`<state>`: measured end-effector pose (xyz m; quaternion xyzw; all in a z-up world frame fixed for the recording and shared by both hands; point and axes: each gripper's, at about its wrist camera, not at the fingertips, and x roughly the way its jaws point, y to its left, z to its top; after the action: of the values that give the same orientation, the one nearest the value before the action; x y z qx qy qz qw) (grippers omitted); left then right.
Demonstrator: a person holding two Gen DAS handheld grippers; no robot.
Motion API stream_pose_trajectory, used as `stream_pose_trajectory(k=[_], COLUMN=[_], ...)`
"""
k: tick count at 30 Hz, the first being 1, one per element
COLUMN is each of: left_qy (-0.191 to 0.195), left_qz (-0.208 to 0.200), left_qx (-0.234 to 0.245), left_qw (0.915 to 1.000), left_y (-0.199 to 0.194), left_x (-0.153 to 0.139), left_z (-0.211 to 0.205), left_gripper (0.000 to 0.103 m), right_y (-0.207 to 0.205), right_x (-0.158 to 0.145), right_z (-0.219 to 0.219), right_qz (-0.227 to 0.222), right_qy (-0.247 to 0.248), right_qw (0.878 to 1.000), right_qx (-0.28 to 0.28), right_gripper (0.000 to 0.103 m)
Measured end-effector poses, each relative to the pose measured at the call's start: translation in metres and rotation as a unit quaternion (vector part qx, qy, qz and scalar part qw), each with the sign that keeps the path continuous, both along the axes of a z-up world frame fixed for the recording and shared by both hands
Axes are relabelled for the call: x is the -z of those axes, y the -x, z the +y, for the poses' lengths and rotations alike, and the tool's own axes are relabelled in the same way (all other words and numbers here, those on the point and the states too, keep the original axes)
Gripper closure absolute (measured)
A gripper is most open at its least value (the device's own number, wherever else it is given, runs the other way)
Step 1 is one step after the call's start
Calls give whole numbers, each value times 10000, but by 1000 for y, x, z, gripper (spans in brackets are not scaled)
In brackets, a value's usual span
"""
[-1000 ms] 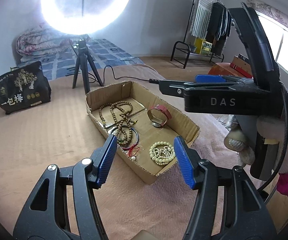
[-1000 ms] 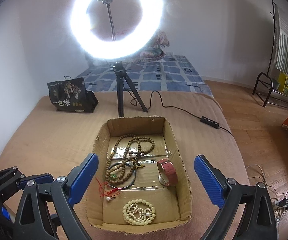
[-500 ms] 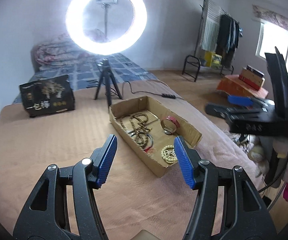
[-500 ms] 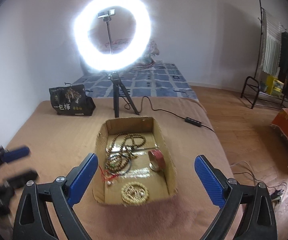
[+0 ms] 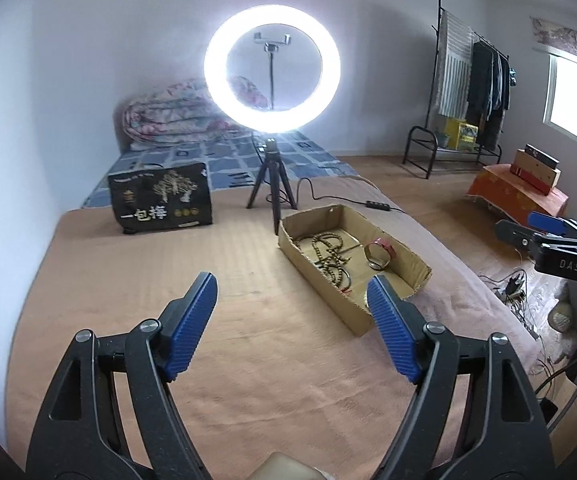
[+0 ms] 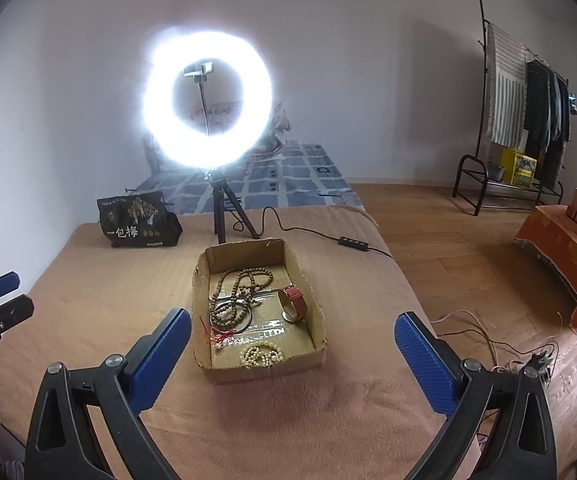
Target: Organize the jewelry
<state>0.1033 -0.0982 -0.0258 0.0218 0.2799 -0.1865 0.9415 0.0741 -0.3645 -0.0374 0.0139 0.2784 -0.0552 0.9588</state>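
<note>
A shallow cardboard box sits on the tan bed cover. It holds a long string of brown wooden beads, a dark bangle, a red band, a red tassel cord and a cream bead bracelet. My right gripper is open and empty, back from the box's near edge. My left gripper is open and empty, left of the box, which shows the beads and red band. The right gripper also shows at the far right of the left wrist view.
A lit ring light on a black tripod stands just behind the box, its cable and switch trailing right. A black bag with printed characters sits at back left. Cables lie on the floor at right.
Both grippers have pulled back and up from the box, which now looks smaller and farther. Both stay open and empty. The jewelry in the box has not moved.
</note>
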Motion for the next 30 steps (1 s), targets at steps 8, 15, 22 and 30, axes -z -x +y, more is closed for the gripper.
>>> stream_pose_trajectory(k=[8,15,22,30], left_qy=[-78,-191,-148,-166], left_qz=[-300,-417,-339,-342], left_qx=[-83,-251,-314,-353], left_qw=[9995,9986,9988,9987], left_y=[21,27,26,30], left_x=[-15,-20,-19,-19], left_z=[3,3,8,12], left_gripper=[3,0,0,0], right_y=[19,21,20,24], right_x=[-11,-12,-8,-11], right_z=[12,20,24,25], right_qz=[-195,-277,-266,-326], right_qy=[155,246,317,296], right_qw=[9997,9993,9991,9990], right_qx=[37,-41,41,51], right_gripper=[0,0,0,0])
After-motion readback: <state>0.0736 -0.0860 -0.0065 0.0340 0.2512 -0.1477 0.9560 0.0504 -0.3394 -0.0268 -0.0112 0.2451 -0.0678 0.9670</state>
